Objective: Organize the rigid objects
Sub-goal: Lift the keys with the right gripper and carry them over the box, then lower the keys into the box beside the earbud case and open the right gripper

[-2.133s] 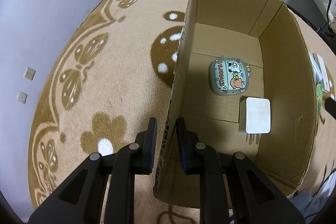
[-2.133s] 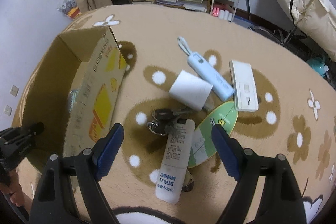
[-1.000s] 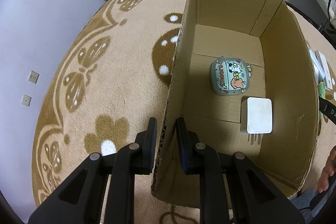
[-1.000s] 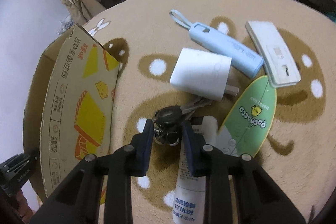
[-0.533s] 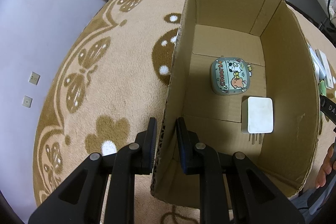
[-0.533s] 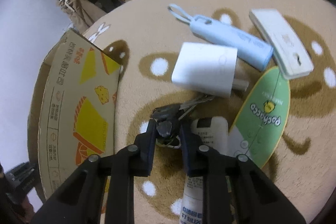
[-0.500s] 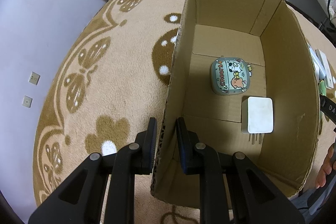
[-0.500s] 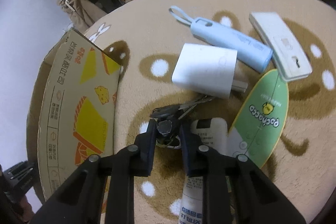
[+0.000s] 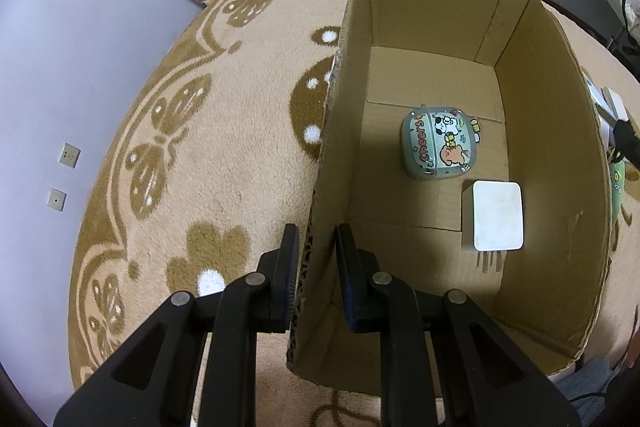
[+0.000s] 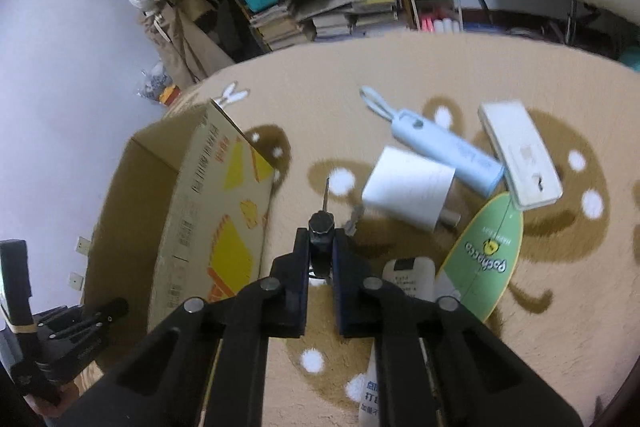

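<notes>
Stowed, in the cardboard box: cartoon-printed case, centre of the floor; white plug adapter at its 5 o'clock, prongs pointing toward the camera.

In transit: bunch of keys, pinched by the dark head between the nearly closed fingers of the right gripper; one key blade juts toward 12 o'clock, another part, blurred, dangles at 2 o'clock; the bunch looks lifted clear of the rug, though the blur leaves this uncertain.

Outstanding, on the rug right of the box: white charger block; pale blue power bank at its 1 o'clock; white remote-like slab at 3 o'clock of the power bank; green oval card; white tube, partly under the gripper.

Left gripper: closed down on the box's near left wall, one finger either side, steadying it.

Progress, by estimate: two items in, one carried, five to go.
</notes>
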A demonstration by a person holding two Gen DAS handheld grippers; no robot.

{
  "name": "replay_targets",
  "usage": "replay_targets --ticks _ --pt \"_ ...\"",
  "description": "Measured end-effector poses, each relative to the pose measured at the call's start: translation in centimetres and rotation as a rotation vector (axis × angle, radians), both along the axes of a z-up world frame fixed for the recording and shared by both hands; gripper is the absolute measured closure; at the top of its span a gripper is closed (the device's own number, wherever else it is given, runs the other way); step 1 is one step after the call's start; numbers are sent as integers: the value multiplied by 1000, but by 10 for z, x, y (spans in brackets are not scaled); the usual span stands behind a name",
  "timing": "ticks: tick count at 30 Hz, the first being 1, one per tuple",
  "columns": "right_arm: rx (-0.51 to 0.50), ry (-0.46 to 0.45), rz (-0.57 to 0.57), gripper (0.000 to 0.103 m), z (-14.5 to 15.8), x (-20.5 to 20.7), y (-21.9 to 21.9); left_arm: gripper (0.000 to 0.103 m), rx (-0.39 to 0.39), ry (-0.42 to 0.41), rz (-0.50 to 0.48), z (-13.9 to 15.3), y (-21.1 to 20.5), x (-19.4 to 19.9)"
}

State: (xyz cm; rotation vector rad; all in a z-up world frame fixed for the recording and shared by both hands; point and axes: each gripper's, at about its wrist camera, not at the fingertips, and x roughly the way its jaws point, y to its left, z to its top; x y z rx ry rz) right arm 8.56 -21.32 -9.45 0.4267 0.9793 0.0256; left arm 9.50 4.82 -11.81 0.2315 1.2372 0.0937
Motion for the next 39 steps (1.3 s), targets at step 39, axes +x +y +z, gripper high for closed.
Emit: replay_targets --ticks 39 --pt "32 -284 285 91 92 -18 101 84 39 -4 -14 1 -6 -3"
